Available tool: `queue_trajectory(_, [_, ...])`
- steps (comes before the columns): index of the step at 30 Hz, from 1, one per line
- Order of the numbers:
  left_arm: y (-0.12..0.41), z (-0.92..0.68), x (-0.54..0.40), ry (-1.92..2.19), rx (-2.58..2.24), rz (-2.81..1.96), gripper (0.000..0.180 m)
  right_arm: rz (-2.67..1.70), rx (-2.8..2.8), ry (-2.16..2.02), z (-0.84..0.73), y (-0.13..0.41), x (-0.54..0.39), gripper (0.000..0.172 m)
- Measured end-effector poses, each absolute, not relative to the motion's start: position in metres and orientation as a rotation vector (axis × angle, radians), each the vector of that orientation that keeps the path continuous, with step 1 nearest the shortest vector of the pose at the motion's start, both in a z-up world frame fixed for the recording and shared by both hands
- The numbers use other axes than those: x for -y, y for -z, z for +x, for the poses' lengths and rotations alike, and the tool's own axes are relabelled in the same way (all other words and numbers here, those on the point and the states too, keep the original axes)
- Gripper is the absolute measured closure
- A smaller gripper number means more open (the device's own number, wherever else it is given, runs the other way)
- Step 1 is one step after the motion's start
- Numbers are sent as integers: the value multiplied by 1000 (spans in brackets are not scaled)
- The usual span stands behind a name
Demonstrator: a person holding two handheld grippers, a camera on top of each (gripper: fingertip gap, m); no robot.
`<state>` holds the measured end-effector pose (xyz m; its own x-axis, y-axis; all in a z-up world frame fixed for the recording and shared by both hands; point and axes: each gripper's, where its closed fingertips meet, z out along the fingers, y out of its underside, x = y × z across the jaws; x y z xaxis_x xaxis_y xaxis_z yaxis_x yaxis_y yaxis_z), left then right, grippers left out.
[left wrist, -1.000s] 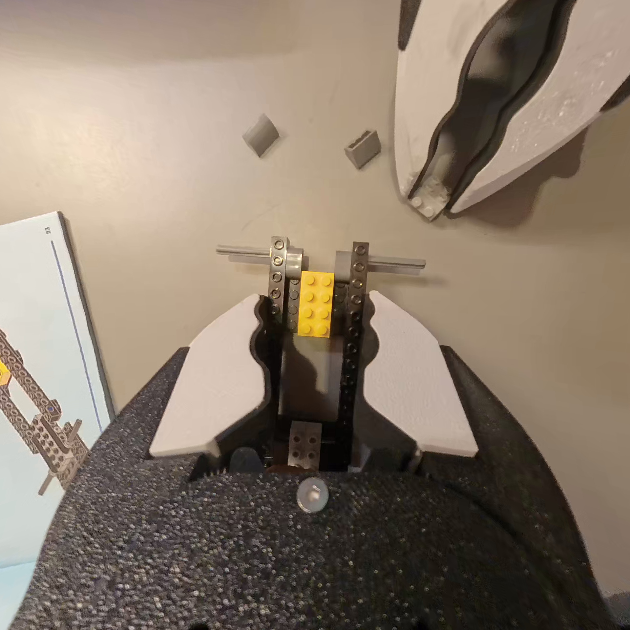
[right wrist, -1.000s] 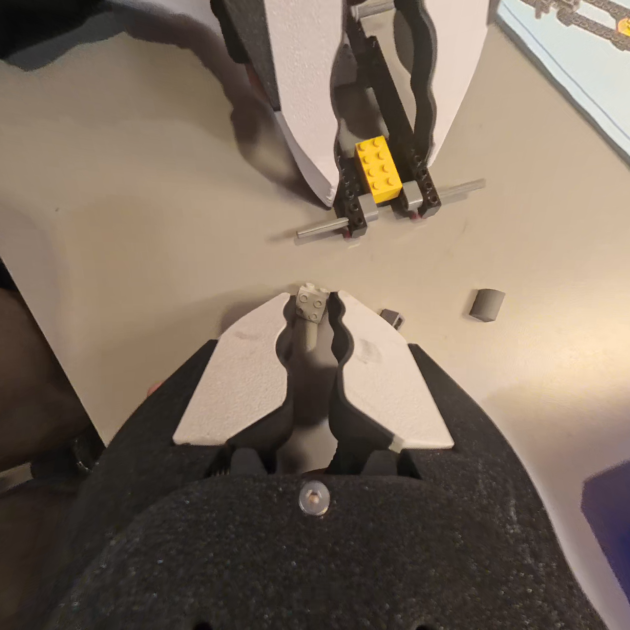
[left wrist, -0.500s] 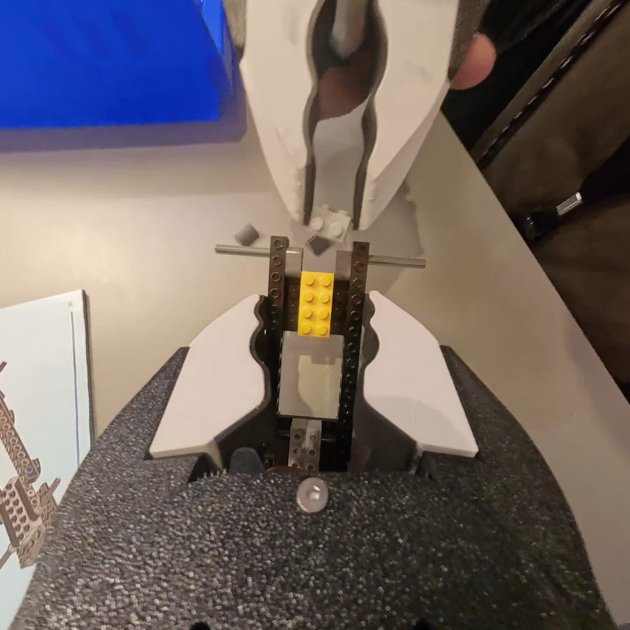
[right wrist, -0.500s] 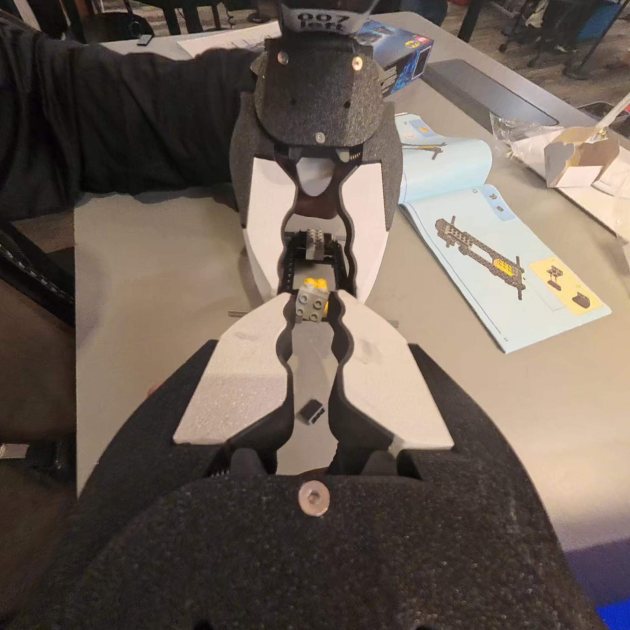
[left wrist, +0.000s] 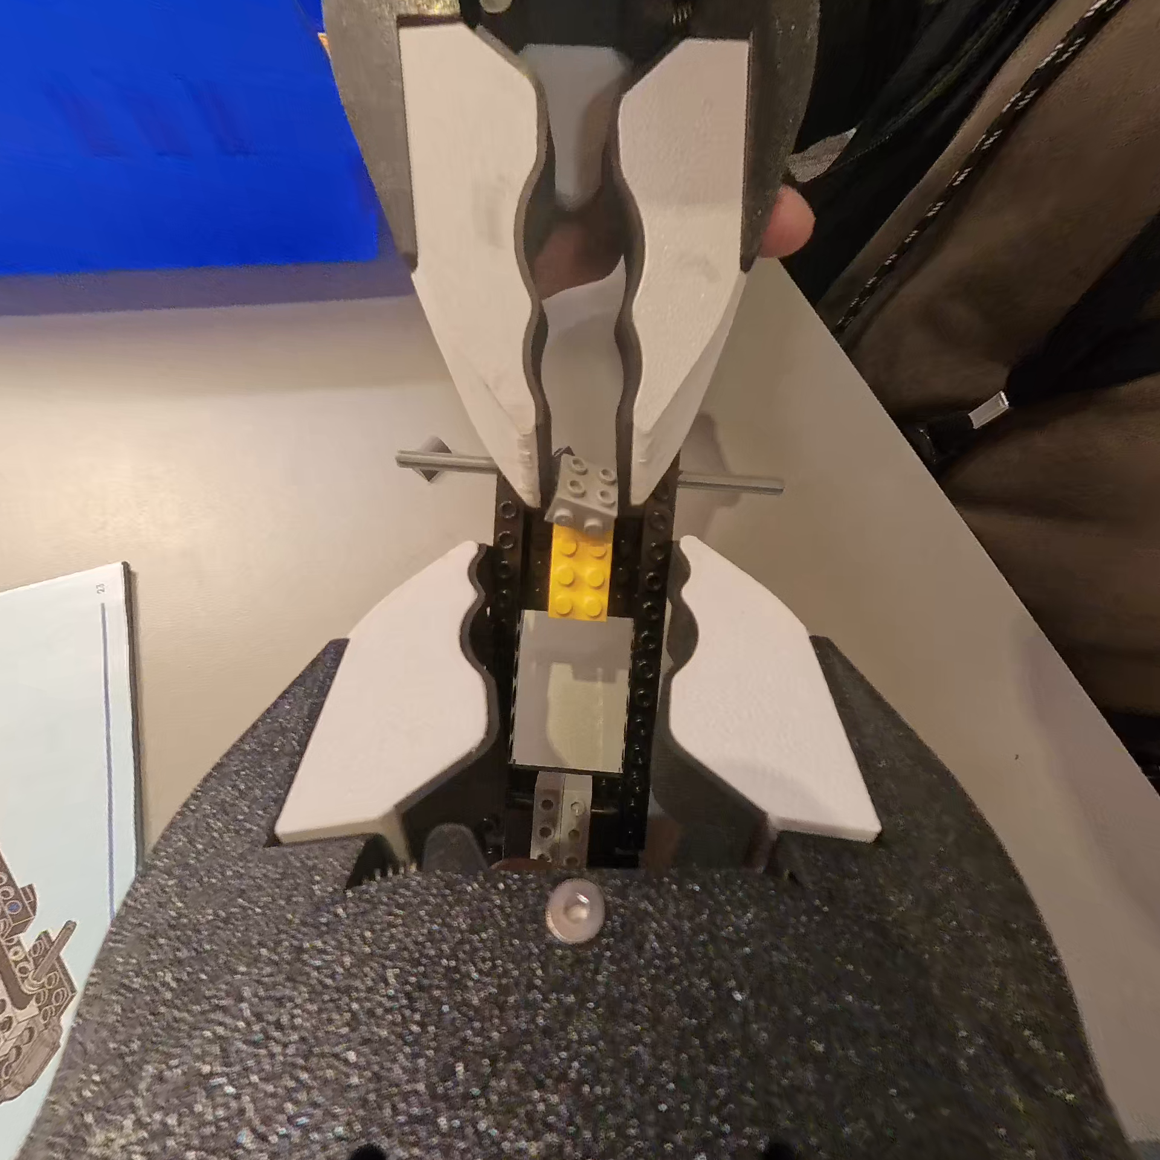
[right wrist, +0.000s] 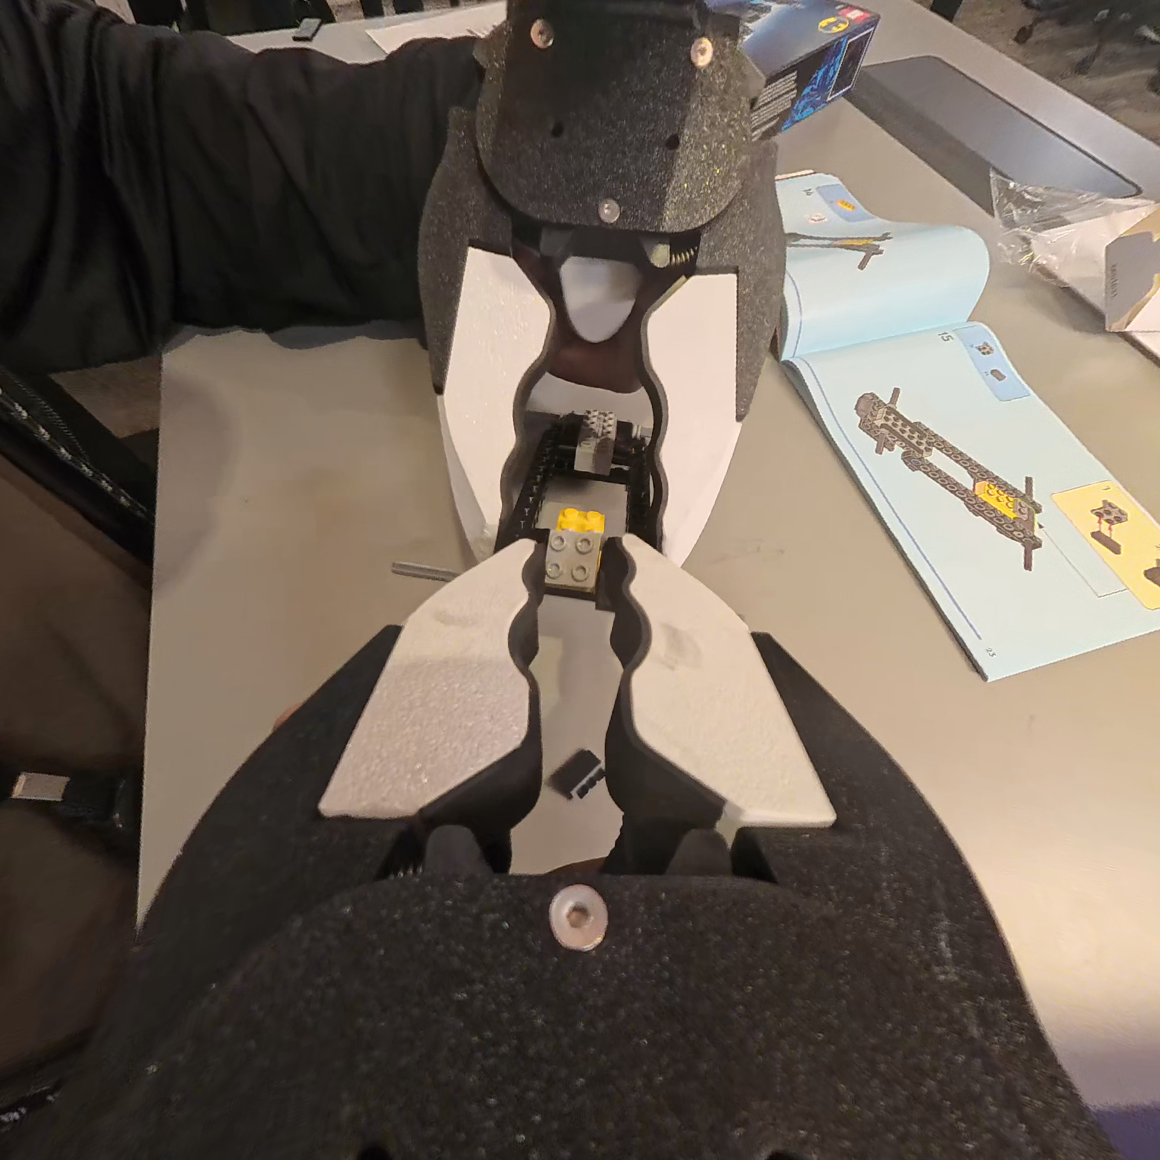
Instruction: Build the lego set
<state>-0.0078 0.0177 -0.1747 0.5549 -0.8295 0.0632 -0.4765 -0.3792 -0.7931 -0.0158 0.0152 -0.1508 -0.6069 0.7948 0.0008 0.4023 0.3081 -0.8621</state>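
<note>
- Left gripper (left wrist: 580, 602): white fingers set fairly wide, clamped on the two outer sides of a long black brick frame (left wrist: 649, 628); pads press the frame's black studded side beams. The frame runs lengthwise between the fingers and juts out beyond their tips.
- Black brick frame, parts: yellow brick (left wrist: 579, 574) with six studs showing, fixed between the beams just beyond the fingertips; grey axle rod (left wrist: 731, 482) crossing the far end and sticking out on both sides; small grey bricks (left wrist: 560, 822) at the near end, deep between the fingers.
- Right gripper (right wrist: 574, 568): fingers narrow, closed on a small grey four-stud brick (right wrist: 572, 560); both pads bear on its sides at the very tips.
- Small grey four-stud brick, position: held tilted over the far end of the frame, just above the far edge of the yellow brick; whether it touches the yellow brick cannot be told.
- The two grippers face each other tip to tip over the frame.
- Table (left wrist: 220, 439): pale, plain surface under both grippers.
- Instruction booklet (right wrist: 979, 502): light blue, lying open on the table to the side of the left gripper.
- Loose dark piece (right wrist: 577, 781): on the table, seen between the right gripper's fingers near their base.
- Blue bin (left wrist: 176, 138): at the far side of the table.
- Dark-sleeved arm (right wrist: 220, 201): reaching to the left gripper.
- Printed box (right wrist: 810, 56): far end of the table.
</note>
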Motion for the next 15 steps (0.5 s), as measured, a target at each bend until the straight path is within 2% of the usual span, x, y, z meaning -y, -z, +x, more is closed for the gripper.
queue_trajectory(15, [176, -6, -18, 607, -1048, -2042, 126, -1107, 2136, -1343, -14, 154, -17, 150])
